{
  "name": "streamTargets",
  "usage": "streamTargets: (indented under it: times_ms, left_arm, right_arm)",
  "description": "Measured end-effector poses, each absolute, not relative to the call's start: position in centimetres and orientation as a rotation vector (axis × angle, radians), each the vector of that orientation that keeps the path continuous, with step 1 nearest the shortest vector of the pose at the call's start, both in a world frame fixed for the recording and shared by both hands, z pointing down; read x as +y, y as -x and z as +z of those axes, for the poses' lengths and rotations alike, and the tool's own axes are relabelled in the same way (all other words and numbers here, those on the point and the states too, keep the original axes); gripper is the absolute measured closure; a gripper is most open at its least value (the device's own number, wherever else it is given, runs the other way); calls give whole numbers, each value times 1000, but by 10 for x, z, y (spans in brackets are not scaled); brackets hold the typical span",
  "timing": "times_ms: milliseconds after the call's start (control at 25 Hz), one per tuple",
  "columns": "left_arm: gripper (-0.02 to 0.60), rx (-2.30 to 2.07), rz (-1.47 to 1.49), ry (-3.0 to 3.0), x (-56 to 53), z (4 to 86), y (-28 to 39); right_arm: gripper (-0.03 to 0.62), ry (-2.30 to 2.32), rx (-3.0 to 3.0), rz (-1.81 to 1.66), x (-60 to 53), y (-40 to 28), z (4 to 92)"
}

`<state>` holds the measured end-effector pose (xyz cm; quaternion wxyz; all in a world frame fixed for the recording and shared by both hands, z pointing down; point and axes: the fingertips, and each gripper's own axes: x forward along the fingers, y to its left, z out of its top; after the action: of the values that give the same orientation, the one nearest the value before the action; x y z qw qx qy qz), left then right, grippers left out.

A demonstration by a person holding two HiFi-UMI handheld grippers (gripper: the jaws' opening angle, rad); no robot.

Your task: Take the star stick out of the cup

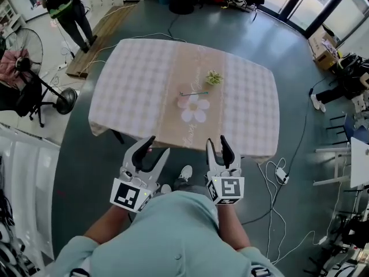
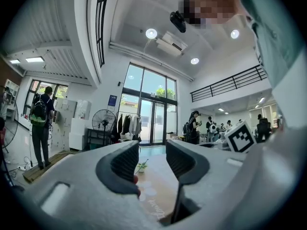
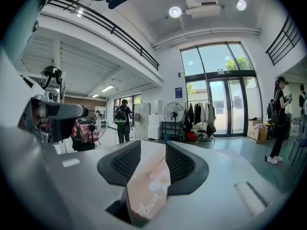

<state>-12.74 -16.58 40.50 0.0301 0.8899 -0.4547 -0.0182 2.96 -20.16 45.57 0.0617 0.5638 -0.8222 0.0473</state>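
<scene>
Currently both claws hang at the near edge of the desk (image 1: pixel 121 91), just in front of the person's torso, touching nothing. Left claw (image 1: pixel 154 150): spread, gap empty, only the cloth seen through it. Right claw (image 1: pixel 218 145): spread too, nothing pinched, just the runner (image 1: pixel 187 62) with its flower print (image 1: pixel 194 108) showing between the jaws. The cup (image 1: pixel 214 78) stands upright on the runner past the middle of the desk, something green at its top. A thin stick (image 1: pixel 194 93) lies flat on the runner, outside the cup, between the cup and the flower print; its end is too small to tell a star. Cup and stick are both well apart from the claws.
</scene>
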Motion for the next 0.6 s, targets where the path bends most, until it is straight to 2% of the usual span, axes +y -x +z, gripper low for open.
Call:
streamTargets:
  times_ms: [600]
  left_arm:
    - [402,-1523,4,-2714,-235,396,102]
  right_arm:
    - [456,-1560,-2529,180,-285,-39,492]
